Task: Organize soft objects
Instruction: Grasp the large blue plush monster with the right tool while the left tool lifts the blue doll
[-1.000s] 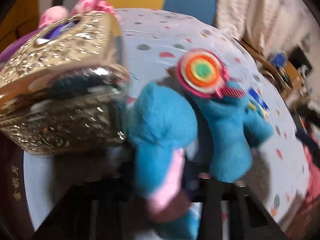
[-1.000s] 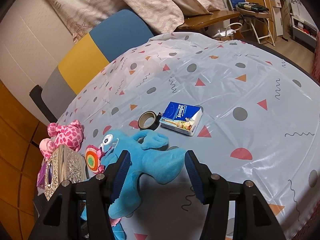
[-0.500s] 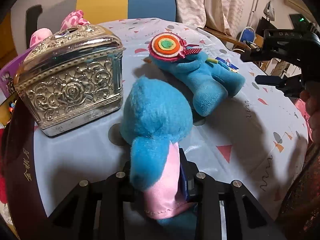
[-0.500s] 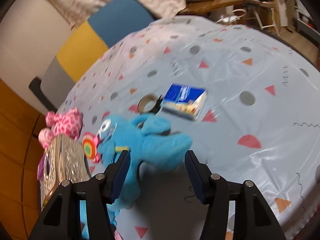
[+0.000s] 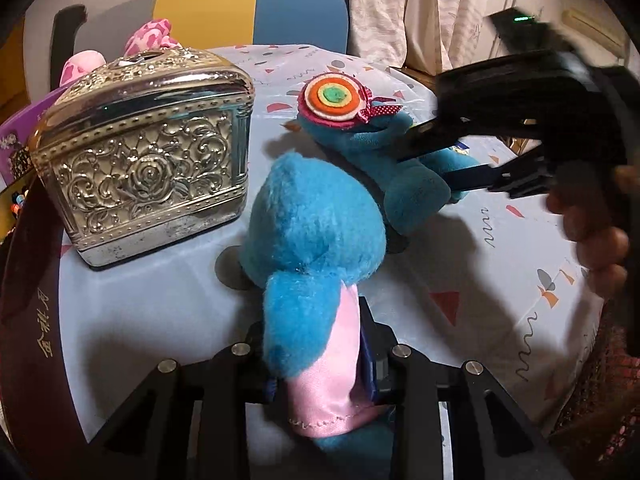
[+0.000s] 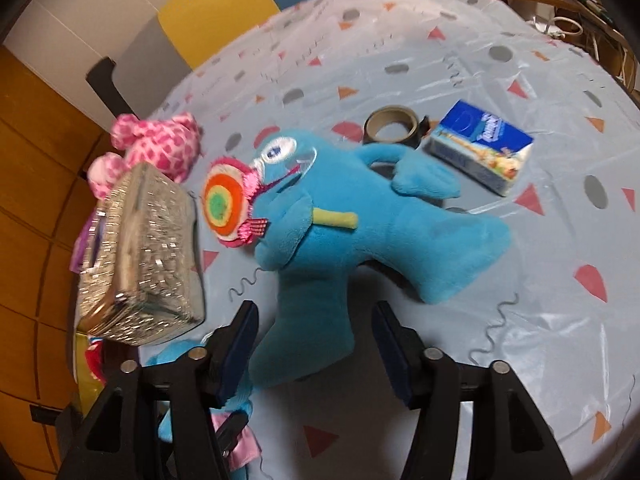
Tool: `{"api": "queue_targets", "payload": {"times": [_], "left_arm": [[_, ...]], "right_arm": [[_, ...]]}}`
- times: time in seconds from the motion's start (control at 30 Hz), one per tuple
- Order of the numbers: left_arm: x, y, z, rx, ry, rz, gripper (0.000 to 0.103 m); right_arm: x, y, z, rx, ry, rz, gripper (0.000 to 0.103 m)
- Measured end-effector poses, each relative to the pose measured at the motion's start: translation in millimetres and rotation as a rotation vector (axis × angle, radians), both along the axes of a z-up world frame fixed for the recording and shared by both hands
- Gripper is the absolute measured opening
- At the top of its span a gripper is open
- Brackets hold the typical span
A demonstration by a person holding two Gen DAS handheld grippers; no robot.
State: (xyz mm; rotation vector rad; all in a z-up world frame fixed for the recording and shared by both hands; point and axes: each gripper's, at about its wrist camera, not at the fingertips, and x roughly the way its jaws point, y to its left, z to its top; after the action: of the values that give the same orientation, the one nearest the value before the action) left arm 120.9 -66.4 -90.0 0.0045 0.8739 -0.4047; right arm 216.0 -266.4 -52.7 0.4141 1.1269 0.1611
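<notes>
A round table [image 6: 460, 52] carried everything, covered with a pale blue cloth printed with triangles, dots and squiggles. On it lay a blue plush toy [image 6: 340, 232] holding a felt lollipop, with a roll of tape [image 6: 394, 130] and a tissue pack [image 6: 480, 146] just beyond it. An embossed silver box [image 5: 148, 152] stood near the edge, a pink spotted plush [image 6: 160, 152] behind it.
</notes>
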Motion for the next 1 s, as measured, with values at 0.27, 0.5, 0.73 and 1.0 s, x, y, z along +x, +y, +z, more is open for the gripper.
{"api": "queue_targets", "payload": {"times": [0.27, 0.5, 0.73, 1.0], "left_arm": [[-9, 15, -3, -0.039, -0.001, 0.008, 0.032], [-17, 20, 0, -0.035, 0.004, -0.004, 0.029], [-15, 19, 15, -0.034, 0.072, 0.011, 0.025], [-47, 30, 67, -0.069, -0.016, -0.011, 0.025]], "right_arm": [[31, 29, -28, -0.225, 0.01, 0.054, 0.04], [29, 24, -34, -0.201, -0.011, 0.093, 0.041], [24, 44, -32, -0.333, -0.051, 0.146, 0.041], [24, 40, -30, -0.342, -0.069, 0.165, 0.042]]}}
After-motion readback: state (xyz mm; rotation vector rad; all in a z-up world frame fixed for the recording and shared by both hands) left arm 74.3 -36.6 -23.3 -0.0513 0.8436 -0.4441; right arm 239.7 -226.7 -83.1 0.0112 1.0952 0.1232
